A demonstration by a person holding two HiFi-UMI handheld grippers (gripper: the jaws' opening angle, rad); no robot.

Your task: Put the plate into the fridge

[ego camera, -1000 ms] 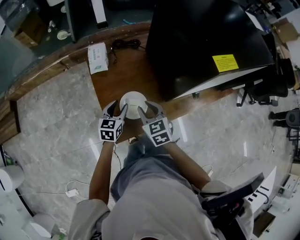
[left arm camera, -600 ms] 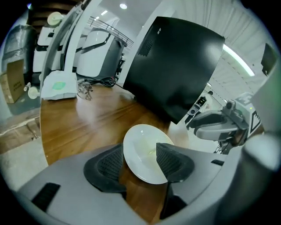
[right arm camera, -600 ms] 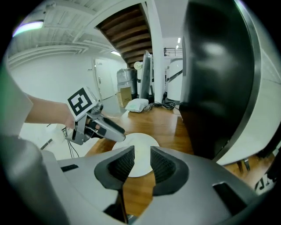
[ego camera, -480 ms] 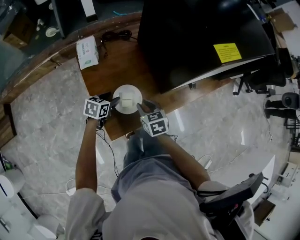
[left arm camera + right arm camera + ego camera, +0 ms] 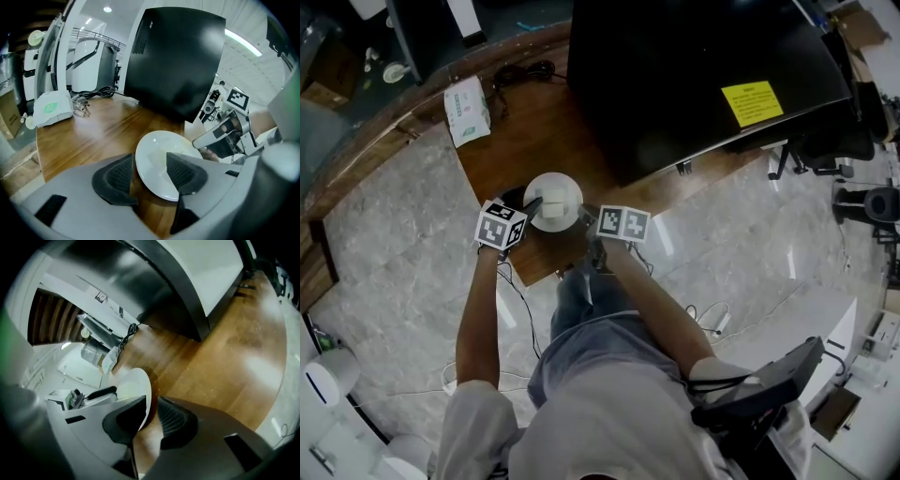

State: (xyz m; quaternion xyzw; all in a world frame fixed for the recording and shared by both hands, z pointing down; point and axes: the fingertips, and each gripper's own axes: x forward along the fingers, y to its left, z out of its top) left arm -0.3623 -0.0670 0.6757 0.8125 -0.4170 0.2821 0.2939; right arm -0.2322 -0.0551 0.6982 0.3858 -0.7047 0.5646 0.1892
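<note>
Currently the plate (image 5: 553,199) lies flat on the wooden table (image 5: 525,141), near the front edge, with one gripper on each side of it.

Left gripper (image 5: 528,202): jaws fully spread and pressing on nothing. In the left gripper view one pad stands over bare wood outside the rim and the other over the plate's white face, so the near-left rim lies between them.

Right gripper (image 5: 586,217): jaws have just been closing. In the right gripper view the plate shows edge-on, with its near-right rim in the gap. A dark gap remains beside the right pad, so no grip is made yet.

The plate is round and has no long axis, so only the rim offers a hold. Both grippers are equally near. The right gripper appears better aligned with the rim's thickness.

The black cabinet (image 5: 694,75), probably the fridge, stands beyond the plate and to the right.
</note>
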